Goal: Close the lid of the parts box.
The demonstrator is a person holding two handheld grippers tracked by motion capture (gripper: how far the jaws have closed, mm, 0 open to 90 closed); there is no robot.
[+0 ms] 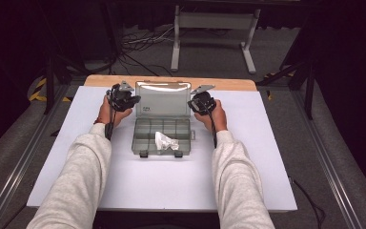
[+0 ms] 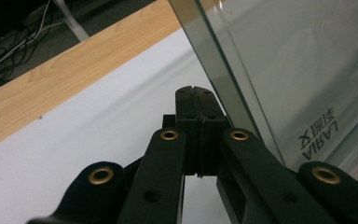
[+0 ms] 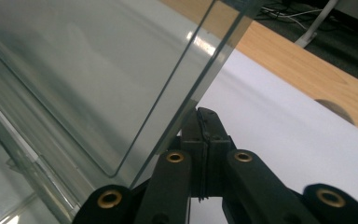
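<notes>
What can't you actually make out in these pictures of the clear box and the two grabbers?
- High view: what the crumpled pale item in the box is; too small.
- Left gripper view: whether the left gripper touches the lid; its own jaws hide the contact.
- Right gripper view: the same for the right gripper.

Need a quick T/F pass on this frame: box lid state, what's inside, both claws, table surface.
1. The clear compartment box has its lid raised. True.
2. The box holds a crumpled, shiny silvery item. True.
3. The left claw is spread wide open. False: its jaws are pressed together, nothing seen between them.
4. The right claw is shut, just beside the lid's edge. True.
5. The box sits on bare wood. False: it rests on a white sheet; a wooden strip shows only along the far edge.
6. Both hands are at the front latches. False: the left hand and right hand flank the lid.
</notes>
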